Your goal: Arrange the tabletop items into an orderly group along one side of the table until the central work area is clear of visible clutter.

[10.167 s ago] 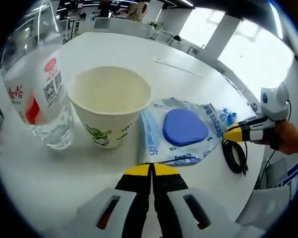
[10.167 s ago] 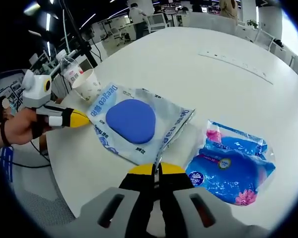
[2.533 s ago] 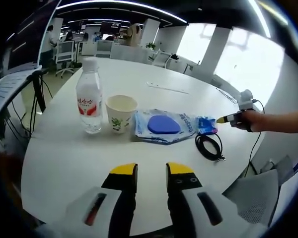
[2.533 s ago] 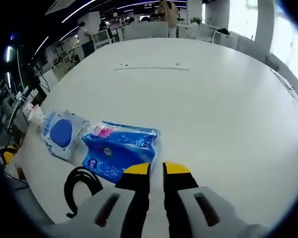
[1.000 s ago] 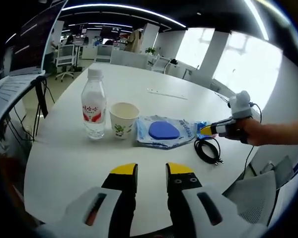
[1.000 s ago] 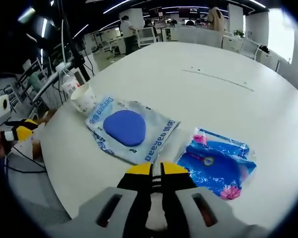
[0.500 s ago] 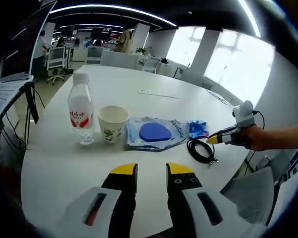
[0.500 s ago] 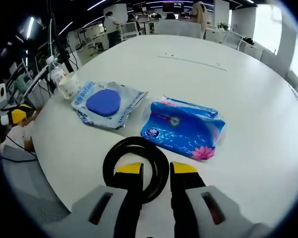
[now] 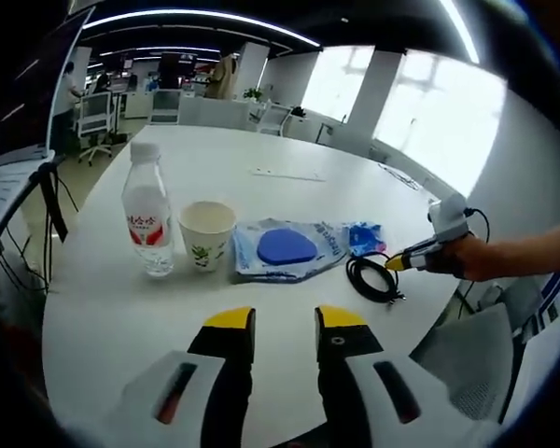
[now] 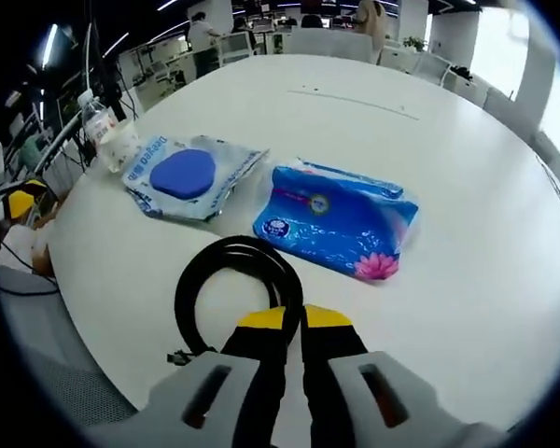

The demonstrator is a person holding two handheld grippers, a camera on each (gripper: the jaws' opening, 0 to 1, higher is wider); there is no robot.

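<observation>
A clear water bottle (image 9: pixel 147 219), a paper cup (image 9: pixel 208 233), a clear bag with a blue disc (image 9: pixel 285 249), a blue tissue pack (image 9: pixel 362 238) and a black cable coil (image 9: pixel 353 273) lie in a row near the white table's edge. My left gripper (image 9: pixel 285 322) hovers open over bare table in front of the row. In the left gripper view a hand holds my right gripper (image 9: pixel 397 263) at the coil. In the right gripper view my right gripper (image 10: pixel 294 319) is shut on the near edge of the cable coil (image 10: pixel 238 247), with the tissue pack (image 10: pixel 341 219) and bag (image 10: pixel 182 175) beyond.
The round white table (image 10: pixel 448 149) stretches bare beyond the row, with a thin strip (image 10: pixel 355 101) lying far across it. My left gripper's yellow tip (image 10: pixel 19 203) shows at the table's left edge. Office chairs and desks stand in the background.
My right gripper's jaws, open around the cable coil half a second ago, have closed on its near edge. The left gripper stays open and has hardly moved.
</observation>
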